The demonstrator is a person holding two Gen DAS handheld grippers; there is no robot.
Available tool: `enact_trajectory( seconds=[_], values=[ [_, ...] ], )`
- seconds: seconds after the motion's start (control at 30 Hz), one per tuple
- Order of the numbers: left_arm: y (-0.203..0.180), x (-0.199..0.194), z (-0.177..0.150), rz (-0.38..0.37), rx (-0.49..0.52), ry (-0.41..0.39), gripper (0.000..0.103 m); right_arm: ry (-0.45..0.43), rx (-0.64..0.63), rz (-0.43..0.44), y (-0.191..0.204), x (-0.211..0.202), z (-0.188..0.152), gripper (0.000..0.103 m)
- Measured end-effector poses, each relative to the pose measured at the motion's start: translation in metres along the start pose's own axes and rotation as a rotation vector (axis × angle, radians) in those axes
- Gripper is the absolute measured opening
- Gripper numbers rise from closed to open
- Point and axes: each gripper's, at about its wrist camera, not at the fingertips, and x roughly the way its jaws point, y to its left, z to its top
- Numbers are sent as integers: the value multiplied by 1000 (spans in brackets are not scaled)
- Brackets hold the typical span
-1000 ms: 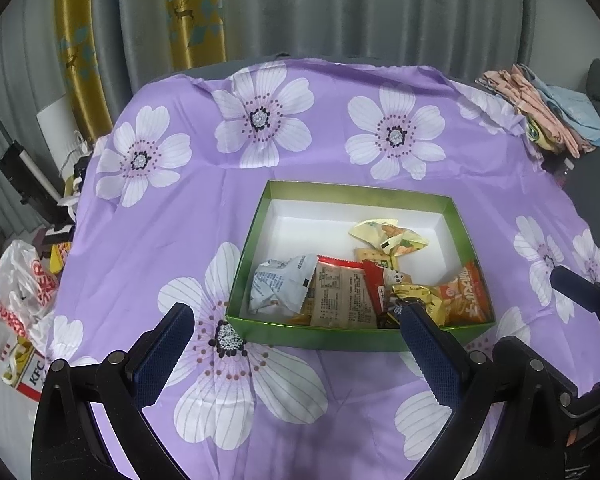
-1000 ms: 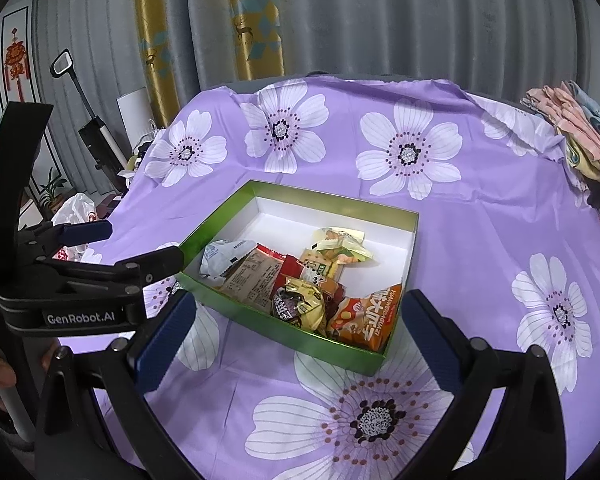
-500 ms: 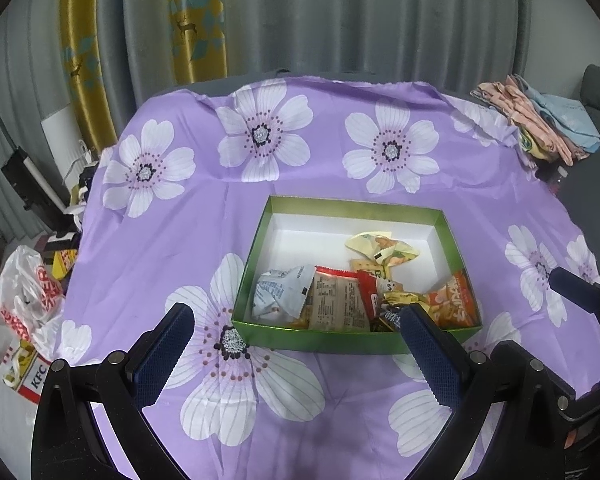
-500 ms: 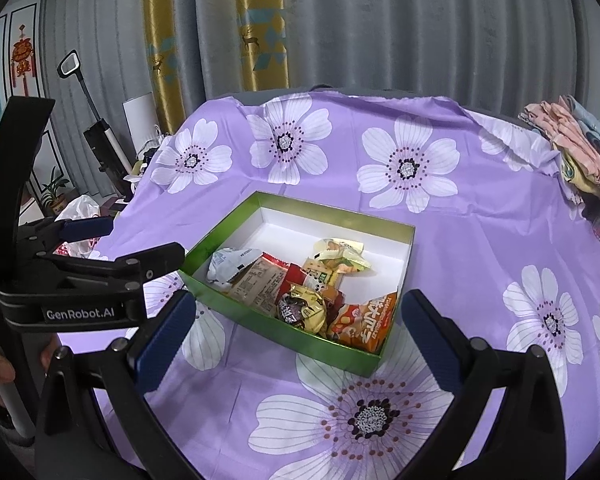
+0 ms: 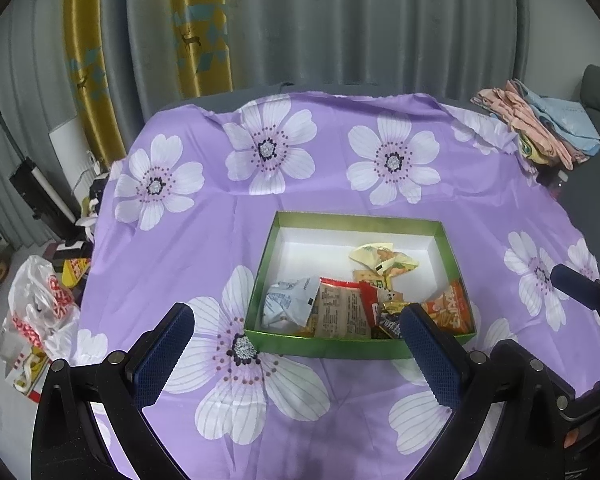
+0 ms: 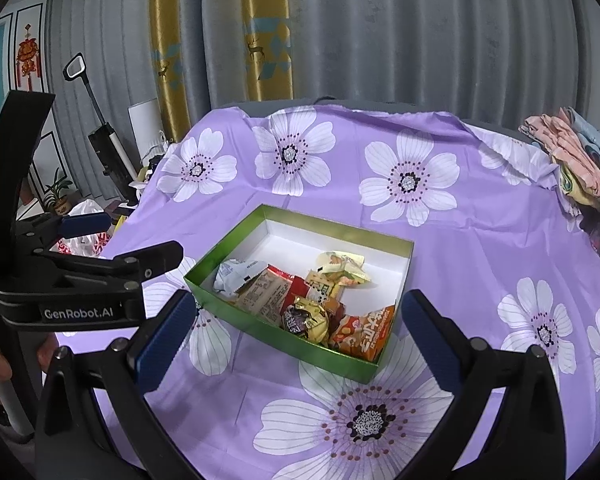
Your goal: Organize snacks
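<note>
Nearest the cameras, the left gripper [image 5: 296, 354] and right gripper [image 6: 298, 338] both hung with jaws spread wide and nothing between them, above bare purple flowered cloth [image 5: 228, 240] covering the worktop. Beyond them sat a green box [image 6: 268, 330], snack packets [image 6: 304, 300] heaped at its near end, its far half bare white. Folded clothes [image 5: 540, 124] lay at the far right edge. Grey curtains [image 6: 420, 40] hung behind; packet labels were unreadable.

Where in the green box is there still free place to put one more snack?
The green box is bare along its far wall and far-left corner, behind the yellow packet. The near half is crowded, from the white wrapper to the orange bag.
</note>
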Motion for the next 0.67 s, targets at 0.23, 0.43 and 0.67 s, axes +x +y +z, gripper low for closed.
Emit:
enact_trajectory(
  seconds=[0.23,0.43,0.67],
  values=[
    [-1,-5,5,-6,0,3,102,-2,1,-2,-1,-2,3,103],
    [-3,-6,8,-14,0,-3,102,0,5,0,-3,-3,7,103],
    [-3,-6,16,-26,-10,-11,102,-4,5,1,-6,-4,13,103]
  ],
)
